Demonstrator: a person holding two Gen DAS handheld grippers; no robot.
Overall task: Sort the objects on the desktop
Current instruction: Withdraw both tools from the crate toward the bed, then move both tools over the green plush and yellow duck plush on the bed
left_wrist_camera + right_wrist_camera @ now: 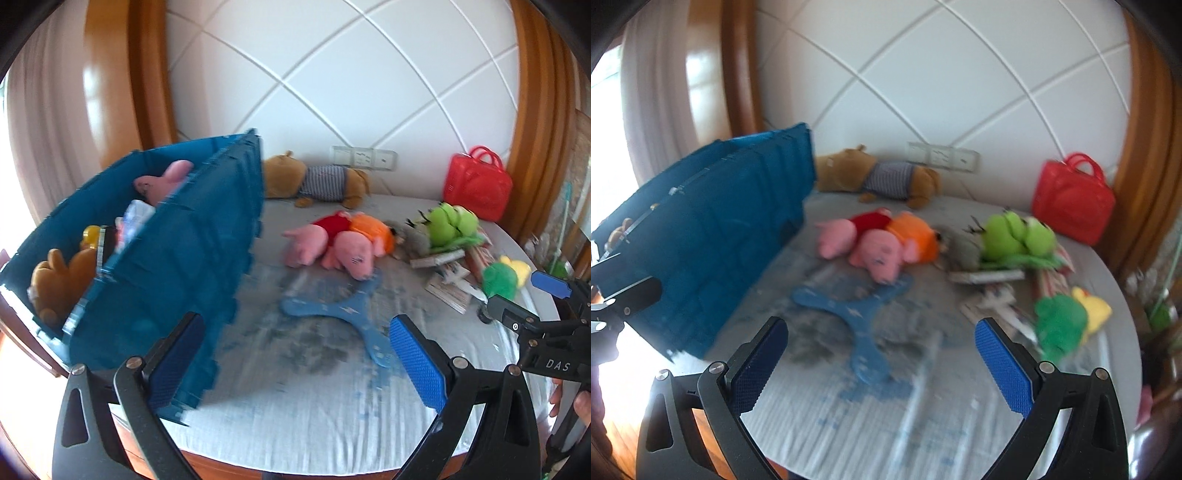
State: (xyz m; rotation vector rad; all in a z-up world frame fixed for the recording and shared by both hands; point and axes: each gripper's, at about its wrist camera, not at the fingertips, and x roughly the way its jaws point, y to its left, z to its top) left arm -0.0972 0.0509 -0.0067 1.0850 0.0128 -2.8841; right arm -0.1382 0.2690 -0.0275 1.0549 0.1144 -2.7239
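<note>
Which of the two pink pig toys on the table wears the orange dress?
The nearer pig, beside the blue boomerang; the other pig wears red.

On the table [332,424]: two pink pig plushes [308,243] [352,254], one in red and one in orange; one brown plush in a striped shirt [317,179]; one large green frog plush [448,223]; one small green-and-yellow plush [504,277]. One blue three-armed flat toy [332,308], one red handbag [476,186], one blue crate [184,258]; booklets beside the frog too blurred to count. In the crate, one pink plush [166,181] and one brown plush [61,280] show.
</note>
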